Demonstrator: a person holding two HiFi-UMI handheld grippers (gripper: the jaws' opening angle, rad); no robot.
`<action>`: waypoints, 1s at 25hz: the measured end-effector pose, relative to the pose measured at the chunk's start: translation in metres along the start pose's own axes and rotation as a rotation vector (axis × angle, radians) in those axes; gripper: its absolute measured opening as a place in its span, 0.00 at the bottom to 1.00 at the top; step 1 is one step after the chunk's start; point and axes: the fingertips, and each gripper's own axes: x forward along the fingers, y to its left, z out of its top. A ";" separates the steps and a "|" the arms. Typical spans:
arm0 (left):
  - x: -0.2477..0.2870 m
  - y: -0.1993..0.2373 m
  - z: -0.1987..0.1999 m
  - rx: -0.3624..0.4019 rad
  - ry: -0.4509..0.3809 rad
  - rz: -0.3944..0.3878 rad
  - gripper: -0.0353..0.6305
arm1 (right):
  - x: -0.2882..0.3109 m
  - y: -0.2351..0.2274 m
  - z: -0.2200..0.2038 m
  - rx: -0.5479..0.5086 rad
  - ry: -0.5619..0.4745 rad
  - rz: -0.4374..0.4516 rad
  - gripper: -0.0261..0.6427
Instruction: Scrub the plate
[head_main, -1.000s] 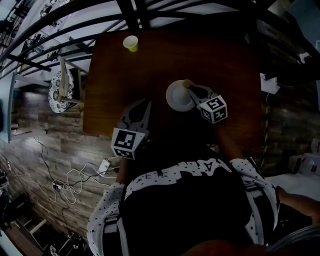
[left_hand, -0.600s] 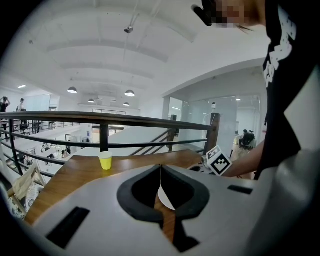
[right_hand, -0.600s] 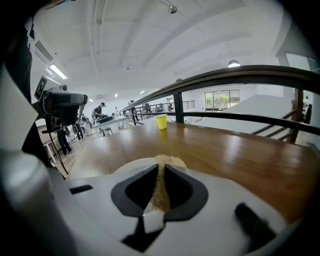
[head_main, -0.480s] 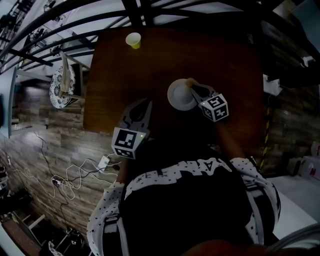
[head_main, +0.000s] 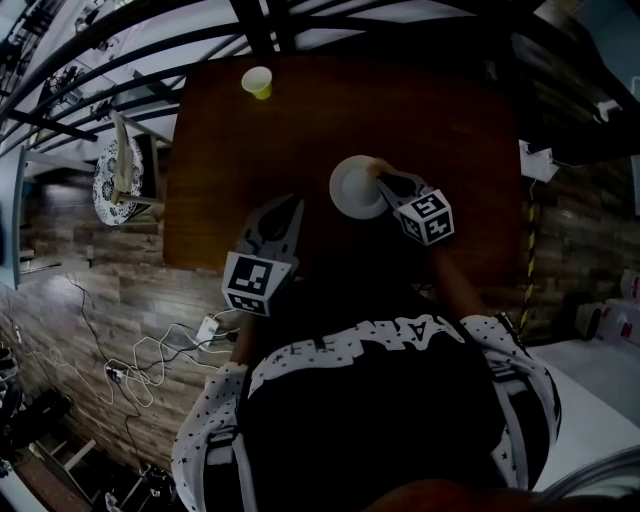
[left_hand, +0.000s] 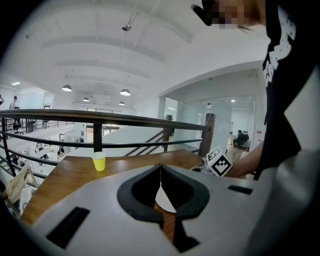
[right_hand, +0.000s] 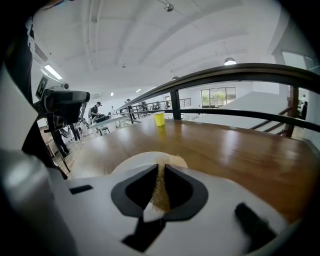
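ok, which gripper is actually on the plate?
The right gripper, jaws shut on a tan scrub pad over the white plate. The left gripper is shut, empty, off the plate.

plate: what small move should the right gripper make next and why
Probably sweep the sponge in toward the plate's middle, pressing lightly. The right gripper is shut on the sponge at the plate's edge, so most of the plate lies beyond it. The left gripper, shut and empty, hangs off to the side and is not steadying the plate.

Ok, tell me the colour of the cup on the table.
Yellow; the cup shows best in the left gripper view.
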 end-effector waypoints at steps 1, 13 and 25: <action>0.000 0.000 0.000 0.000 0.000 -0.004 0.07 | -0.001 0.001 -0.003 0.004 0.007 0.002 0.11; 0.004 0.001 -0.002 0.003 0.001 -0.035 0.07 | -0.003 0.004 -0.008 0.017 0.004 -0.022 0.11; 0.002 0.005 -0.004 -0.011 -0.004 -0.030 0.07 | -0.008 0.017 -0.022 0.042 0.012 -0.019 0.11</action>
